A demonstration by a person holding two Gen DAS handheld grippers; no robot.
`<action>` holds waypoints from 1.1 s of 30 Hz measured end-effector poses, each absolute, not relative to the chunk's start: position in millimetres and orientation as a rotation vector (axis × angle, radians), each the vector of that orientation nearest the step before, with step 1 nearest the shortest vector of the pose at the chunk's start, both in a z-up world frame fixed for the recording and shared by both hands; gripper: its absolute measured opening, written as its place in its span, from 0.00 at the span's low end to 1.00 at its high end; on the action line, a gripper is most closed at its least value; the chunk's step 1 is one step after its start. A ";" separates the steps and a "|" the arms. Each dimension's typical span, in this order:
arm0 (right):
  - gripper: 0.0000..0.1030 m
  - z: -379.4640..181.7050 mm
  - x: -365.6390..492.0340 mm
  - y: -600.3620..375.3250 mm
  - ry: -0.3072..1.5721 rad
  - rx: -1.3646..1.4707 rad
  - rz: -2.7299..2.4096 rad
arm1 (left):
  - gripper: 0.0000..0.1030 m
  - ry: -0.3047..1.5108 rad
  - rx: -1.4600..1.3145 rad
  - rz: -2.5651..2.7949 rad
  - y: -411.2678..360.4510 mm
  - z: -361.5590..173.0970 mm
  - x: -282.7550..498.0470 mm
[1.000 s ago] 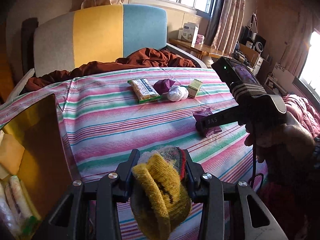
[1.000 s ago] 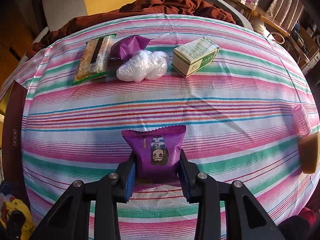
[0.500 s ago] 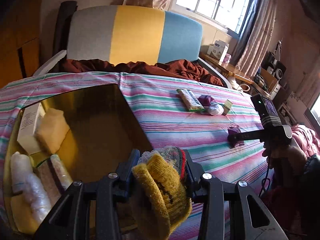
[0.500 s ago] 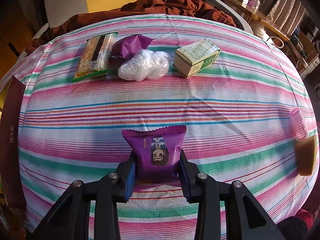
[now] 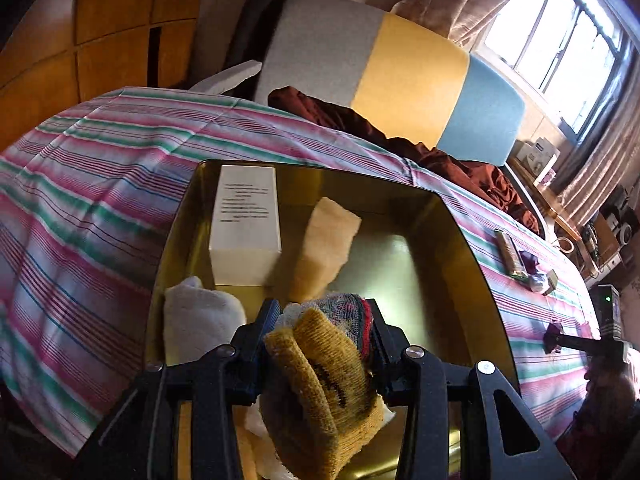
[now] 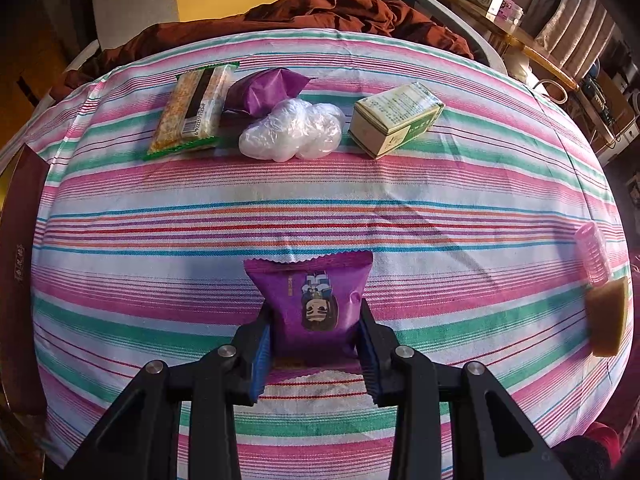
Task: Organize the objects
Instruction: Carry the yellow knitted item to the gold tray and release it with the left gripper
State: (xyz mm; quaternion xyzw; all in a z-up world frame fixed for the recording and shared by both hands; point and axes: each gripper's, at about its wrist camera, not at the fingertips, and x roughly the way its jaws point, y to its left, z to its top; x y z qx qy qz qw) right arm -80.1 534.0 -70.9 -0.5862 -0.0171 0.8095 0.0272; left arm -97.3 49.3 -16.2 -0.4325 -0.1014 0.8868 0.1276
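Note:
My left gripper (image 5: 324, 332) is shut on a rolled yellow knit sock (image 5: 324, 380) and holds it above the gold box (image 5: 460, 264). The box holds a white carton (image 5: 245, 220), a tan sponge (image 5: 326, 252) and a white sock (image 5: 200, 320). My right gripper (image 6: 316, 336) is shut on a purple snack packet (image 6: 312, 300) just over the striped bed cover (image 6: 360, 196). Farther back lie a cracker pack (image 6: 192, 108), a purple bag (image 6: 268, 88), a clear plastic bundle (image 6: 292, 132) and a green-and-white box (image 6: 396, 120).
A pink hair roller (image 6: 594, 256) and a tan sponge (image 6: 608, 316) lie at the bed's right edge. A brown blanket (image 6: 320, 8) is bunched against the grey, yellow and blue headboard (image 5: 400, 68). The gold box's dark side (image 6: 20, 280) shows at far left.
My left gripper has swung left with the sock, from over the bed cover to above the open gold box. The right gripper has stayed still, holding the purple packet.

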 end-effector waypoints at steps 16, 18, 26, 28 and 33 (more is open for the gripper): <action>0.36 -75.0 -78.5 527.6 -0.092 -1.810 2.502 | 0.60 -0.238 -1.238 2.677 37.8 -19.5 -97.9; 0.36 -75.6 -77.9 525.8 -0.111 -1.807 2.502 | 0.60 -0.242 -1.216 2.690 35.0 -14.9 -90.5; 0.35 -77.1 -74.5 511.0 -0.175 -1.810 2.505 | 0.65 -0.167 -1.125 2.719 35.7 2.4 -59.5; 0.35 -77.2 -73.0 506.4 -0.180 -1.813 2.505 | 0.65 -0.145 -1.112 2.719 37.0 4.7 -55.5; 0.35 -66.3 -61.3 485.1 -0.201 -1.813 2.505 | 0.66 -0.128 -1.106 2.704 38.3 4.4 -48.6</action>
